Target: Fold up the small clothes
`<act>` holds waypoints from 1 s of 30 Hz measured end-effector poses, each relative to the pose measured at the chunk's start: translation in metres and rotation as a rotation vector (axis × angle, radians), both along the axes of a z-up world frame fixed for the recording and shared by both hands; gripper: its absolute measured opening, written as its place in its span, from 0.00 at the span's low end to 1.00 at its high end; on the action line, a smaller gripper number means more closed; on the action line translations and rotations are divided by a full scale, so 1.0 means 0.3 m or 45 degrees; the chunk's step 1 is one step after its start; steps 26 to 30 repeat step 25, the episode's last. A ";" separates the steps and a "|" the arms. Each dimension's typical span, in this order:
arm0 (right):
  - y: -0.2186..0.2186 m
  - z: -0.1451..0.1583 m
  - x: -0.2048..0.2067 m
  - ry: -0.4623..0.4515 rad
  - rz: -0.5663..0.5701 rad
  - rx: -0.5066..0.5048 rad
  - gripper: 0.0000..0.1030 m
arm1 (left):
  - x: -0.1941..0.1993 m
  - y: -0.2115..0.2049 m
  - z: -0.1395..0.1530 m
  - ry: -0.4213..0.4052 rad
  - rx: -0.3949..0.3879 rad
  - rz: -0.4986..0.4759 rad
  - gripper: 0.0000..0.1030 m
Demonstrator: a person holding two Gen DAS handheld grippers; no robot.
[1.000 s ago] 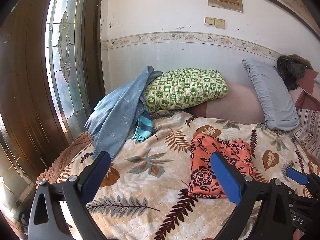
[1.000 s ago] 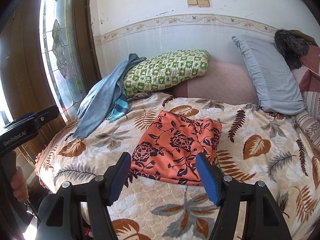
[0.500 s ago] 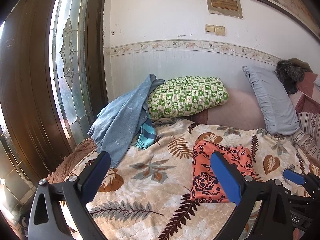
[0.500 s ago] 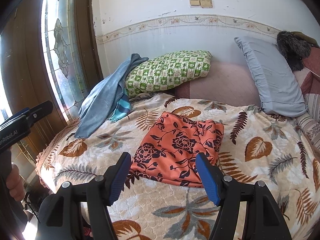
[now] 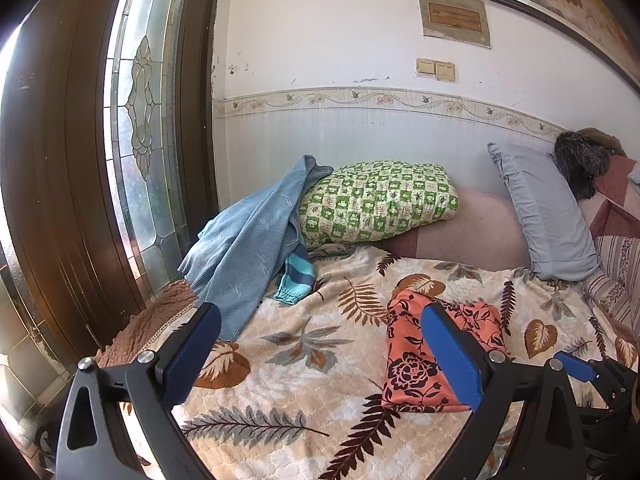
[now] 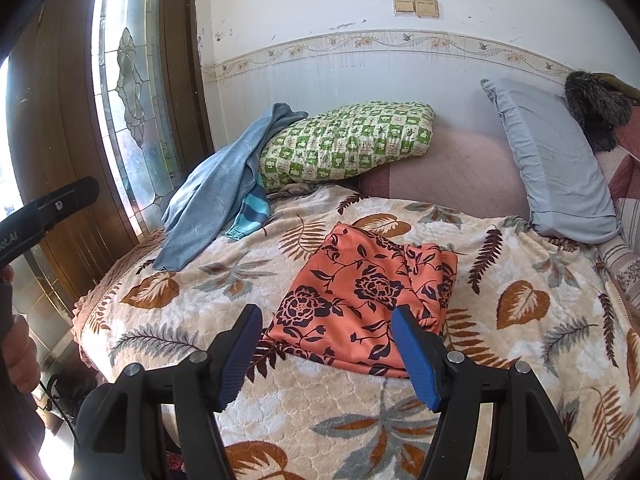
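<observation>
My left gripper (image 5: 320, 360) and my right gripper (image 6: 326, 354) both hang above the near edge of the bed (image 6: 520, 360), each with its fingers spread wide apart and nothing between them. The orange floral garment (image 6: 360, 284) lies flat on the leaf-print blanket (image 6: 192, 320), in the middle of the bed, already looking folded into a rough rectangle with a thicker doubled edge on its right side. It sits just ahead of my right fingers and off to the right of my left ones.

My worry is the cloth itself. It looks thin and slippery, and the blanket under it is plush, so if I dip too low I may pinch blanket pile along with the hem and drag both. If I catch only the top layer at that doubled edge, the fold could slide open. My two grippers are near each other here, and reaching for the same corner could knock them together.

The blue sweater (image 5: 248, 240) slumped against the green checked pillow (image 5: 376, 200) is well apart from my reach; pulling it carelessly could tumble it off the bed's left edge.
</observation>
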State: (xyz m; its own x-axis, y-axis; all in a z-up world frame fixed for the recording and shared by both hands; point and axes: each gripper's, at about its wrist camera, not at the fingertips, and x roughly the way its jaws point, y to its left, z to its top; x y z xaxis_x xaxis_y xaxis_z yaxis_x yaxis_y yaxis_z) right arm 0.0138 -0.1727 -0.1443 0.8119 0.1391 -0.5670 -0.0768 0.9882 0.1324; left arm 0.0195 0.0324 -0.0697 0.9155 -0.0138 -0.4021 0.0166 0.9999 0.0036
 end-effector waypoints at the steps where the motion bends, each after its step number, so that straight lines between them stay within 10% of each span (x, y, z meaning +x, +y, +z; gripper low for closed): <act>1: 0.002 -0.004 0.002 0.005 0.003 -0.002 0.68 | 0.000 0.001 -0.001 0.003 -0.002 -0.001 0.97; 30: 0.036 -0.102 0.057 0.085 0.066 0.015 0.68 | 0.050 -0.010 -0.027 0.030 -0.064 -0.073 0.97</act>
